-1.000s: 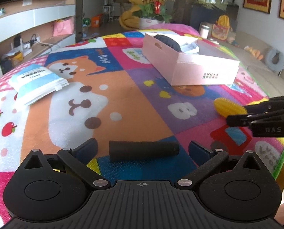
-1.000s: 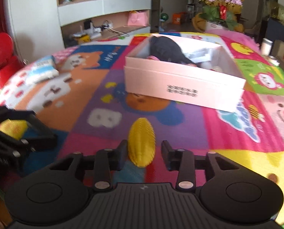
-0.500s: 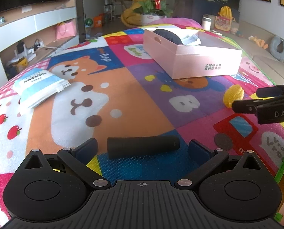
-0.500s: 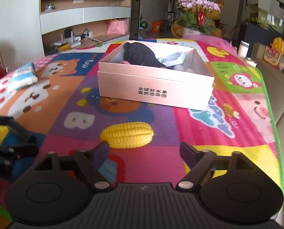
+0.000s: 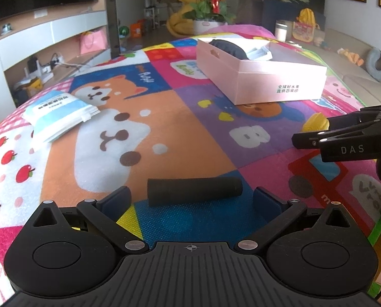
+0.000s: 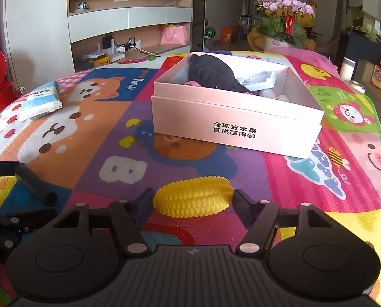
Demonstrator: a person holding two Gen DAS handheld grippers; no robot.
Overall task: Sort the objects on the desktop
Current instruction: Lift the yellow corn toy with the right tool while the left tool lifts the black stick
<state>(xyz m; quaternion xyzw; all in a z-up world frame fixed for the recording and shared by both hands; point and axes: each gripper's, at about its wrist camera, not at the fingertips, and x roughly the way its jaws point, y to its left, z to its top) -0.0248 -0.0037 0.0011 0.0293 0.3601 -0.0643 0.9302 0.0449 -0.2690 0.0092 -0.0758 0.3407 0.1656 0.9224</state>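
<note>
A person works over a bright cartoon play mat with a handheld gripper in each hand. The right gripper is closing its two fingers around a yellow toy corn cob, which lies crosswise between the fingertips, its ends at or very near the pads; whether they already press on it cannot quite be told from this low view, so it reads as not yet gripped. To do this step well, the fingers should keep the cob centred, meet both ends squarely so the ridged plastic does not squirt out, and lift only once it is firmly pinched. The likely goal, a pink cardboard box, stands open well beyond the fingertips, already holding a dark soft item and a white carton. The left gripper rests with fingers wide apart, a black foam cylinder lying crosswise between the tips, touched by neither. By count: two grippers, one corn cob, one black cylinder, one box, and one blue-and-white tissue packet lying far ahead and left of the left fingers.
</note>
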